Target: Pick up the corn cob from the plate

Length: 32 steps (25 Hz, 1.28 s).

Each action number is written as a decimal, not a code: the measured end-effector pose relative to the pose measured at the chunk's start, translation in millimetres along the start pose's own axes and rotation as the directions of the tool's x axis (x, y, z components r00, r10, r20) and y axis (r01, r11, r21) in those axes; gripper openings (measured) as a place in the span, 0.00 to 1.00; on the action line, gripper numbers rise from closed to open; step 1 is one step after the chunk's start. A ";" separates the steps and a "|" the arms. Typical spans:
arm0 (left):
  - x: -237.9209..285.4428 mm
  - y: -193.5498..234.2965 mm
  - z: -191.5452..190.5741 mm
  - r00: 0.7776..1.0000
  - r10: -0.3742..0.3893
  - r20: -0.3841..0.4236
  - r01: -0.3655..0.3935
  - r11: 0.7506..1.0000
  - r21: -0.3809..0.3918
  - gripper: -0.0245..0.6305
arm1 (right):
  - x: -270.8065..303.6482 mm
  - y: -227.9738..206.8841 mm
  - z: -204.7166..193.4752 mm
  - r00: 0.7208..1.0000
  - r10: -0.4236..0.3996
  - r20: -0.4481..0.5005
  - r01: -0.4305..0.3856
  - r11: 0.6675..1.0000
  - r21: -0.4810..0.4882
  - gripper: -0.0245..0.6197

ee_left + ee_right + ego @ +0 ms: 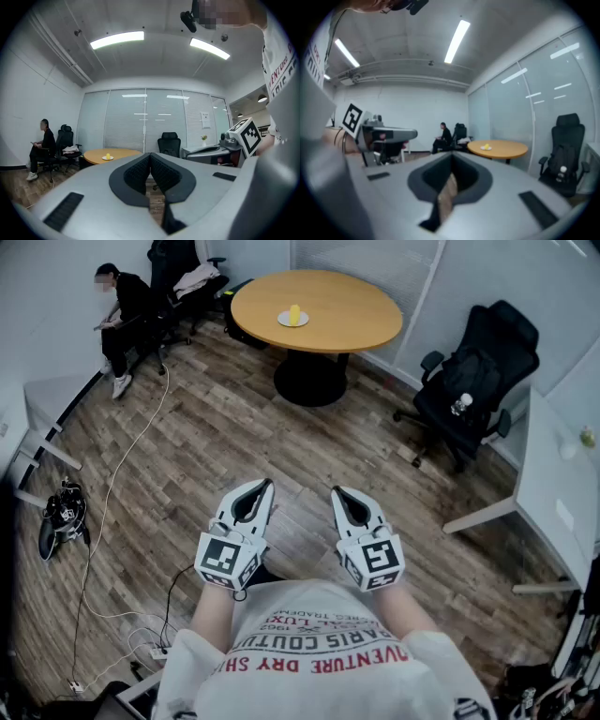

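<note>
I hold my left claw (267, 486) and my right claw (337, 493) out in front of my chest, side by side above the wood floor (187, 456) — each with its jaws pressed together and nothing between them. The corn cob (294, 314) sits on a small white plate (282, 322) on the round table (356, 310), well apart from me across the room. A black office chair (478, 381) stands right of the table — a person (127, 306) sits to its left.
</note>
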<state>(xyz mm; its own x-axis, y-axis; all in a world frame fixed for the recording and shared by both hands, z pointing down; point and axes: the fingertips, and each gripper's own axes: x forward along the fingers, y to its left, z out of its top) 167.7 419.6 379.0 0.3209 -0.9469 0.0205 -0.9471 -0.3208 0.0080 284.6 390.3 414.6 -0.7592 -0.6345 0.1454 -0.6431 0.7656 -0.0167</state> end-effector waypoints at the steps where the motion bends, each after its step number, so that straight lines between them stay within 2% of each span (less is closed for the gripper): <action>1: 0.1 0.1 -1.0 1.000 0.000 -0.001 0.000 1.000 -0.001 0.09 | 0.2 -0.2 -2.0 1.000 0.001 -0.004 -0.001 1.000 0.001 0.08; 9: 4.8 1.8 -4.6 1.000 -0.005 -0.015 0.004 1.000 -0.008 0.09 | 4.7 -2.3 -6.1 1.000 0.004 -0.018 -0.004 1.000 0.012 0.08; 18: 18.3 18.5 -13.8 0.999 -0.008 -0.037 0.006 0.999 -0.040 0.09 | 26.0 -12.2 -12.5 1.000 -0.011 -0.025 0.013 0.998 0.068 0.08; 24: 32.7 73.6 -13.5 0.999 -0.019 -0.036 0.017 0.999 -0.050 0.09 | 76.7 -7.1 -4.2 0.999 -0.038 -0.033 0.040 0.997 0.073 0.08; 32: 64.7 182.7 -1.7 0.997 -0.070 -0.016 0.069 0.996 -0.052 0.09 | 180.1 3.6 15.3 0.994 -0.103 -0.047 0.106 0.991 0.076 0.08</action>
<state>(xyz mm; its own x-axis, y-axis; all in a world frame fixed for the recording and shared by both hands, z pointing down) 15.4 299.7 383.5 0.3866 -0.9215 0.0363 -0.9213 -0.3840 0.0617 144.1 277.2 425.6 -0.6835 -0.7041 0.1925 -0.7258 0.6836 -0.0765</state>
